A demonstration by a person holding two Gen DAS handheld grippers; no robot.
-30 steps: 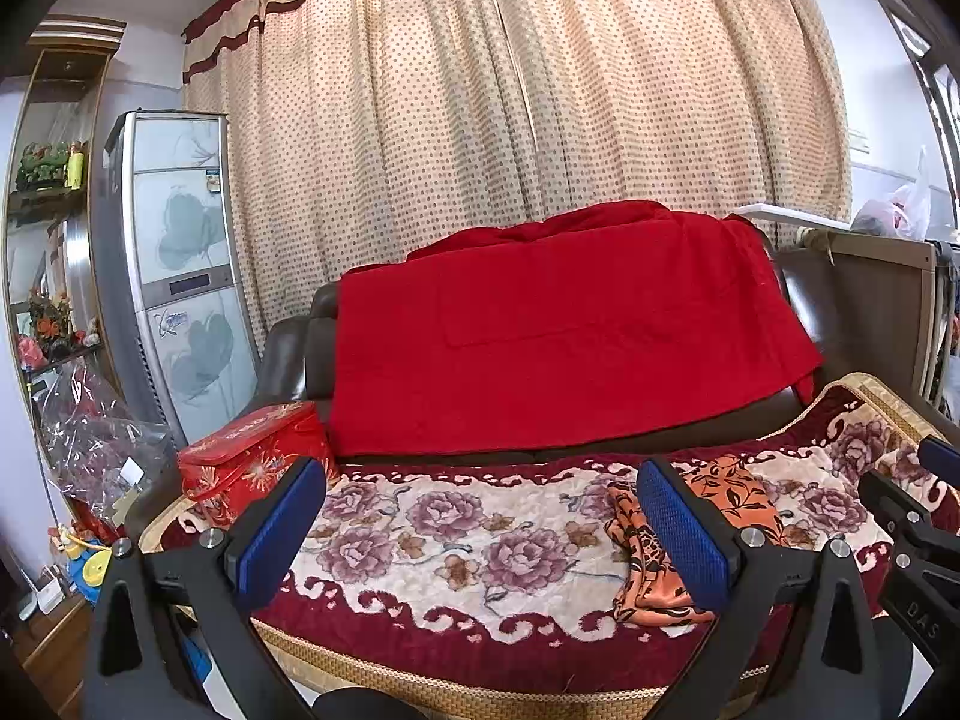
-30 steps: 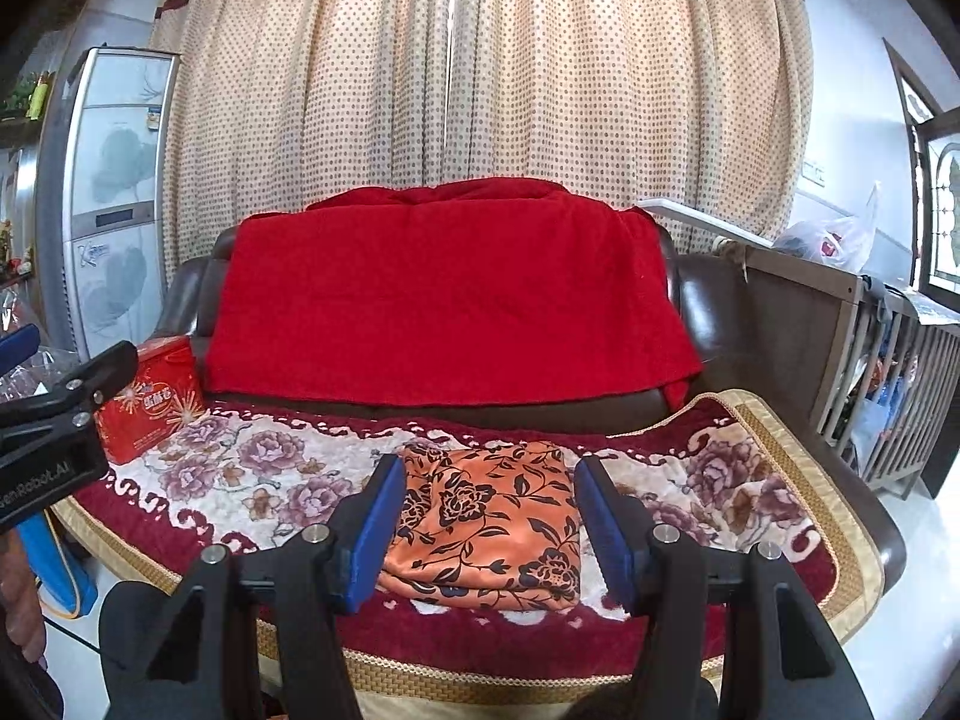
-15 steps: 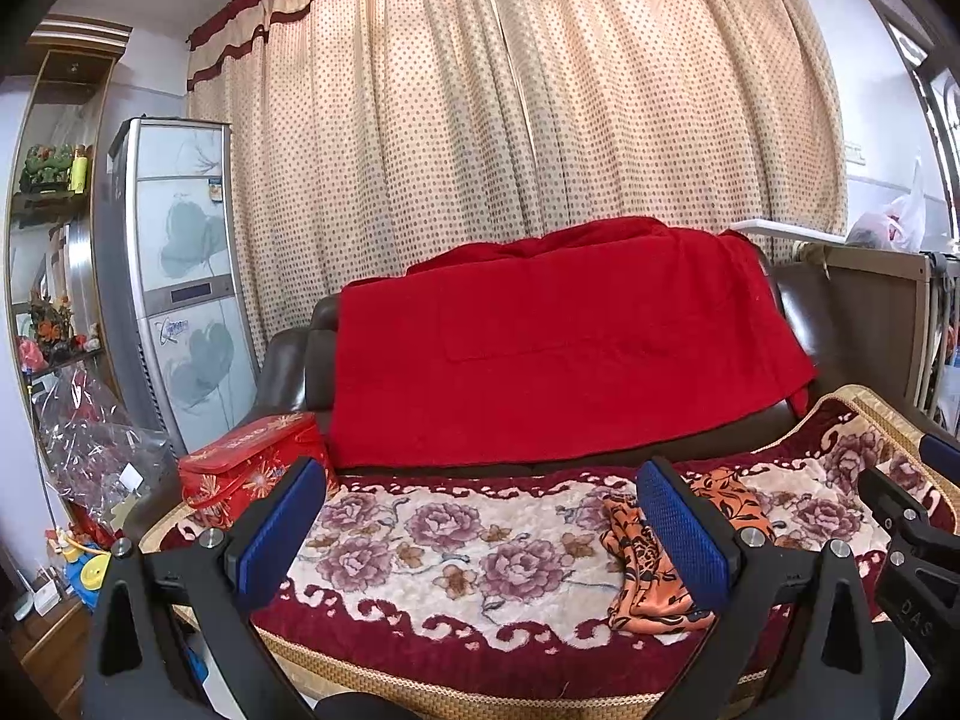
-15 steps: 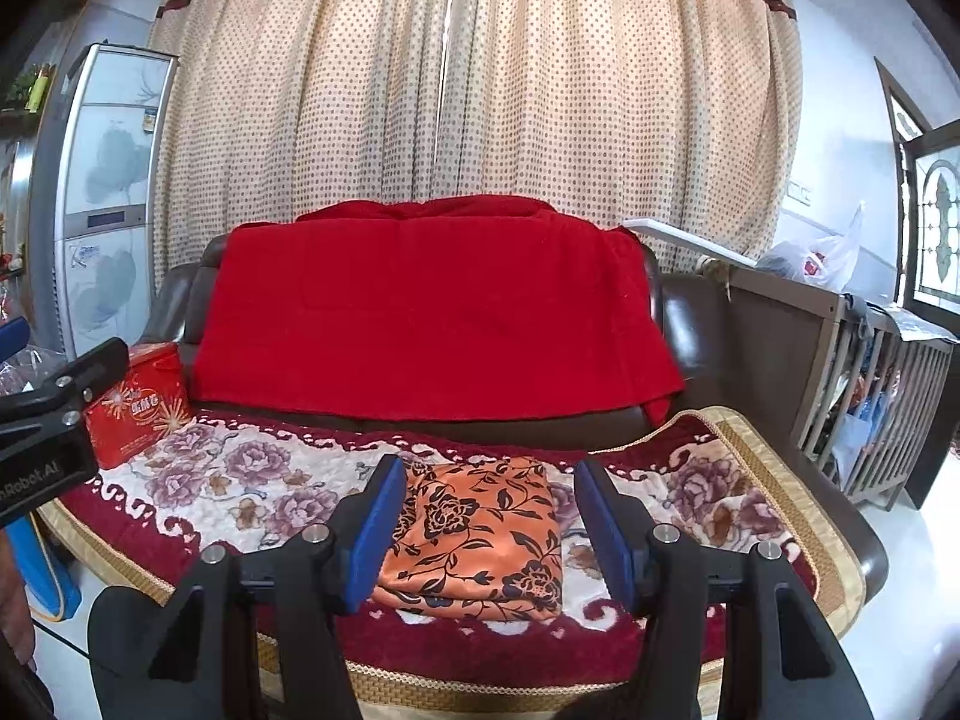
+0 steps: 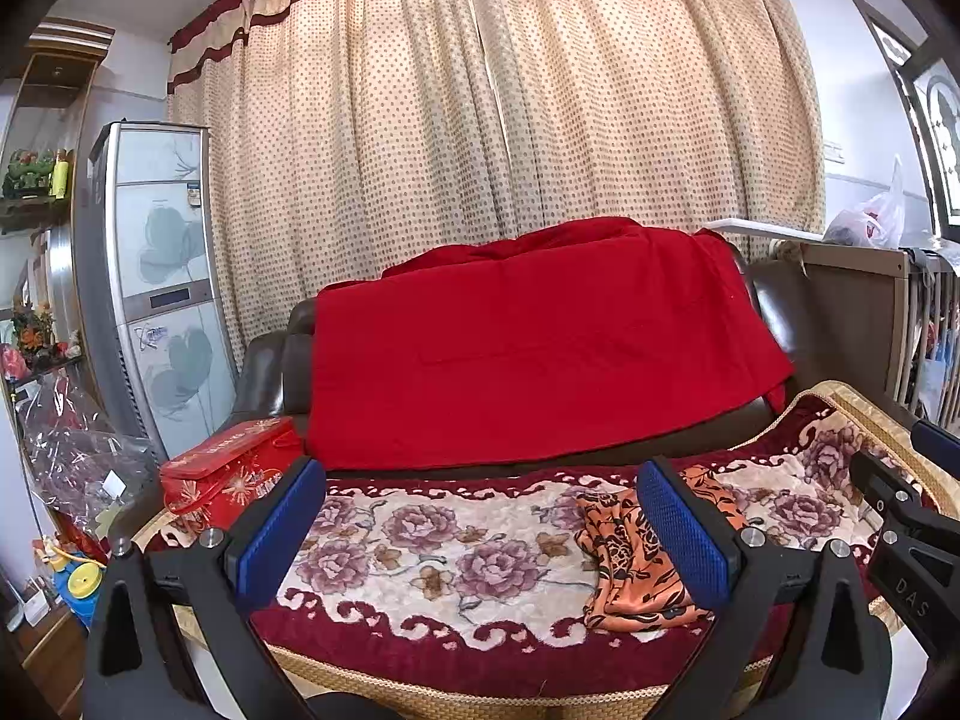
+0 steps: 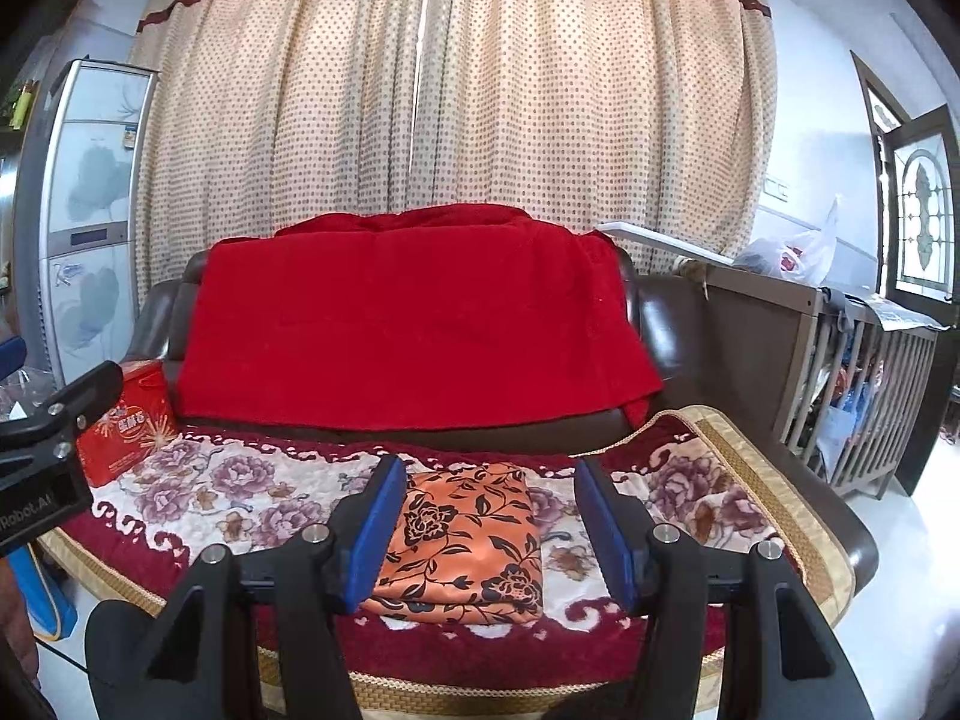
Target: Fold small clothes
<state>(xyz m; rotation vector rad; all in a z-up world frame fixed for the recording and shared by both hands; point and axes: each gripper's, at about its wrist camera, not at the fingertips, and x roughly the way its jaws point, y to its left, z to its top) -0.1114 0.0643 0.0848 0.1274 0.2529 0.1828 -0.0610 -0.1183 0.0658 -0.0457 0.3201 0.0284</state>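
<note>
from where i sit the orange flowered garment (image 6: pixel 465 537) looks already folded, a neat flat rectangle on the rose-patterned blanket (image 6: pixel 198 492) near the front edge of the sofa. my left gripper (image 5: pixel 480 531) and right gripper (image 6: pixel 486 531) both hang back with fingers released, grasping nothing. i see no other small clothes waiting, so little seems left.

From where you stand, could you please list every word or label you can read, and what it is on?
"DAS": right tongs body, seen from the left wrist.
"nRobot.AI", cut off: left tongs body, seen from the right wrist.
Red box: label characters too blurred.
Tall cabinet: stickers too small.
</note>
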